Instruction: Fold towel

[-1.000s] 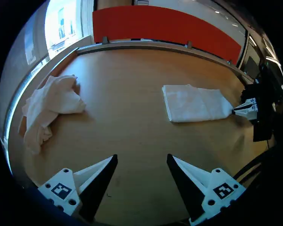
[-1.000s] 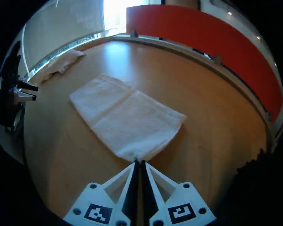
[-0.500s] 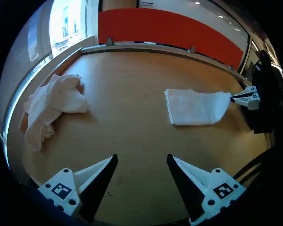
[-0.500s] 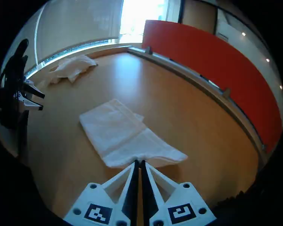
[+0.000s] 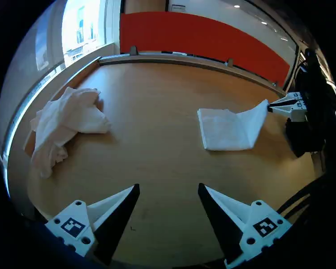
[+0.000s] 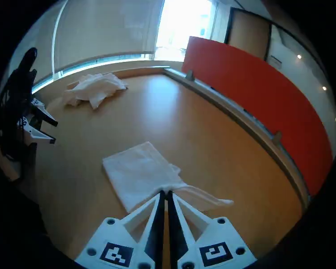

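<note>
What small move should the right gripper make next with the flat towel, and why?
Probably carry the pinched end across the towel to its far edge and lay it down. The right gripper has its jaws closed on one end of the towel, which hangs raised above the table while the rest lies flat.

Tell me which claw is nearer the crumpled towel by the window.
Left. The left claw hangs open short of the crumpled towel; the right claw is across the table, pinching a corner of the flat towel.
</note>
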Demonstrator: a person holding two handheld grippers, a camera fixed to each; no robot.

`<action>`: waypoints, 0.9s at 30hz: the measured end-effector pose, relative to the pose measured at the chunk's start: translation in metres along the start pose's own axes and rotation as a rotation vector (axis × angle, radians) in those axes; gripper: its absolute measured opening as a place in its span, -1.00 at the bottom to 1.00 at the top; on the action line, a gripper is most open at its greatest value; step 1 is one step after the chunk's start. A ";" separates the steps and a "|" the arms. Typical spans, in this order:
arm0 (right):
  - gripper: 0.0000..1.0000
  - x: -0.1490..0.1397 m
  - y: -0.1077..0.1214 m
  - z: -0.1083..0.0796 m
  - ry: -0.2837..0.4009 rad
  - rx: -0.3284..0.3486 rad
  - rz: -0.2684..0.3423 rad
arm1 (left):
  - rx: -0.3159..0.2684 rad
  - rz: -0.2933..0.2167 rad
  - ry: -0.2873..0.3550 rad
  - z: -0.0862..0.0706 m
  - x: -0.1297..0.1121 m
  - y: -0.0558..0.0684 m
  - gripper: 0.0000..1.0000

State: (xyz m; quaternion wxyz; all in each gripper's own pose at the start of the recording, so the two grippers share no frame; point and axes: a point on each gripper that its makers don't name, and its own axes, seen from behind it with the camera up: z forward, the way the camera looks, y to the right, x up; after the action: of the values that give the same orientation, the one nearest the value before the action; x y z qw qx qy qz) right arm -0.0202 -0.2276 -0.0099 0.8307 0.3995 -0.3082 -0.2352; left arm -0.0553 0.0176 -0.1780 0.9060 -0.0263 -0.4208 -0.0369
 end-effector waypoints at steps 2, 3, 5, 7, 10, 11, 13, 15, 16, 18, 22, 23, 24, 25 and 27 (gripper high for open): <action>-0.91 0.002 -0.002 0.002 0.000 0.005 -0.006 | 0.000 -0.003 0.002 -0.001 0.000 -0.001 0.94; -0.91 0.003 -0.002 0.003 0.000 0.008 -0.009 | 0.000 -0.005 0.003 -0.002 0.000 -0.001 0.94; -0.91 0.008 -0.005 0.006 0.002 0.016 -0.016 | 0.003 -0.007 0.005 -0.003 0.000 -0.003 0.94; -0.91 0.013 -0.009 0.010 0.004 0.026 -0.025 | 0.007 -0.009 0.008 -0.004 0.000 -0.004 0.94; -0.91 0.021 -0.016 0.017 0.008 0.046 -0.044 | 0.015 -0.012 0.014 -0.007 0.001 -0.006 0.94; -0.91 0.024 -0.020 0.020 0.008 0.056 -0.052 | 0.017 -0.013 0.016 -0.008 0.002 -0.007 0.94; -0.91 0.029 -0.027 0.026 0.007 0.073 -0.069 | 0.019 -0.018 0.021 -0.010 0.003 -0.007 0.94; -0.91 0.034 -0.035 0.033 0.005 0.093 -0.088 | 0.022 -0.024 0.027 -0.013 0.004 -0.007 0.94; -0.91 0.035 -0.040 0.036 0.003 0.104 -0.096 | 0.025 -0.029 0.029 -0.014 0.003 -0.008 0.94; -0.91 0.038 -0.050 0.044 -0.003 0.128 -0.114 | 0.031 -0.040 0.033 -0.016 0.002 -0.008 0.94; -0.91 0.038 -0.070 0.061 -0.018 0.174 -0.134 | 0.041 -0.064 0.034 -0.019 -0.003 -0.011 0.94; -0.91 0.038 -0.075 0.066 -0.021 0.186 -0.137 | 0.044 -0.071 0.034 -0.020 -0.005 -0.012 0.94; -0.91 0.037 -0.080 0.071 -0.025 0.196 -0.140 | 0.048 -0.077 0.034 -0.021 -0.006 -0.013 0.94; -0.91 0.035 -0.085 0.076 -0.030 0.207 -0.139 | 0.051 -0.082 0.033 -0.022 -0.008 -0.014 0.94; -0.91 0.031 -0.096 0.087 -0.041 0.230 -0.135 | 0.058 -0.094 0.032 -0.024 -0.012 -0.017 0.94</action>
State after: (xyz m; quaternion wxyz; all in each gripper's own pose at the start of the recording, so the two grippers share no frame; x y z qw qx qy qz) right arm -0.0729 -0.3472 -0.0345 0.7551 0.5070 -0.3225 -0.2620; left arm -0.0465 -0.0003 -0.2020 0.9102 0.0204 -0.4081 -0.0676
